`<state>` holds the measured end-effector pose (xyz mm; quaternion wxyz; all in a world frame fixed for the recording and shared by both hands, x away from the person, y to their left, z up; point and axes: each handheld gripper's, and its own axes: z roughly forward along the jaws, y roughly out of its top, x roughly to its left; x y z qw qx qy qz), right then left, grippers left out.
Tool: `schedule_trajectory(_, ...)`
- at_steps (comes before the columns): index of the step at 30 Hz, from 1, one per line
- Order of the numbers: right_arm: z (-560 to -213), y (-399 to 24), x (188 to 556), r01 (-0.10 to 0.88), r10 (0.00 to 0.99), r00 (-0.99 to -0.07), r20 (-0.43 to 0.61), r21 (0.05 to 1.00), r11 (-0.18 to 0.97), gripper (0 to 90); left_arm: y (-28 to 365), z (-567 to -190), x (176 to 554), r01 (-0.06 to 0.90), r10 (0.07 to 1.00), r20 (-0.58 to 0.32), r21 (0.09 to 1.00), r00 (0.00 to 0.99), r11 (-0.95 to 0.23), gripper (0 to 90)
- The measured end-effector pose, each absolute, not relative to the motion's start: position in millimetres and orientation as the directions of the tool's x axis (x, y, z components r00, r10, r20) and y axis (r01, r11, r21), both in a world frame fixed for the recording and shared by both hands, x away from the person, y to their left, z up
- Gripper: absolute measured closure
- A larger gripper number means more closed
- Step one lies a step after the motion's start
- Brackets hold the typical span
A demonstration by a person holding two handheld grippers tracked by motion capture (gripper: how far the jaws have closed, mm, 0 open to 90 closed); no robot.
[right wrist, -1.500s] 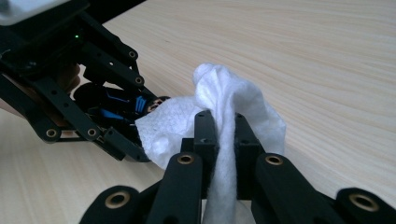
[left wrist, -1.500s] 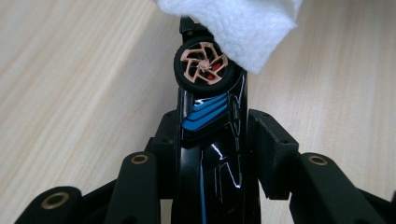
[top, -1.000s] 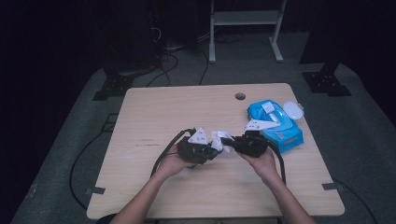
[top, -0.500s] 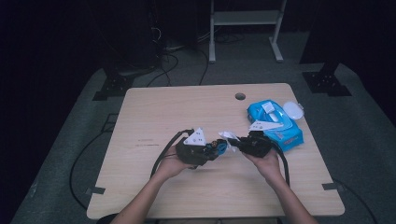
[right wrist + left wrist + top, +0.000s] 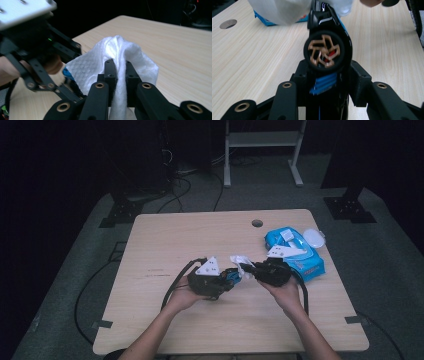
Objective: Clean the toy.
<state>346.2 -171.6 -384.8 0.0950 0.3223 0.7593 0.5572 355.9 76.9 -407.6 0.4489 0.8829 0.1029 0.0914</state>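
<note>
Pale wood bench (image 5: 165, 245) under dim light: near its centre, the left gripper (image 5: 325, 82) pinches a black-and-blue toy car (image 5: 329, 50) between its fingers. At its 2 o'clock, the right gripper (image 5: 118, 72) clamps a white wipe (image 5: 117, 50). Wiping hard could probably twist the car loose, since only the sides are held.
</note>
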Motion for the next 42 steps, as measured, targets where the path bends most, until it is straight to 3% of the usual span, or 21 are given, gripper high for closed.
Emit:
schedule_trajectory(5,-377.1,-164.9,340.2,0.341,0.582,-0.795,0.172,0.919,0.195,83.6,76.6,-407.4,355.3,0.095,0.269,0.076,0.817,0.96,-0.569,58.1)
schedule_trajectory(13,-391.8,-175.1,349.9,0.403,0.604,-0.762,0.236,0.901,0.157,83.6,80.3,-404.8,355.9,0.094,0.277,0.077,0.827,0.958,-0.554,58.2)
schedule_trajectory(22,-415.7,-174.2,357.2,0.47,0.617,-0.74,0.268,0.862,0.189,83.5,83.9,-404.5,357.9,0.108,0.282,0.055,0.84,0.958,-0.531,58.2)
schedule_trajectory(35,-386.1,-174.5,346.2,0.386,0.603,-0.766,0.225,0.91,0.151,83.5,81.1,-407.5,357.4,0.103,0.283,0.066,0.834,0.957,-0.542,58.3)
schedule_trajectory(42,-401.3,-175.5,351.1,0.425,0.619,-0.752,0.228,0.885,0.189,83.5,84.6,-404.4,358.5,0.104,0.291,0.066,0.841,0.954,-0.531,58.3)
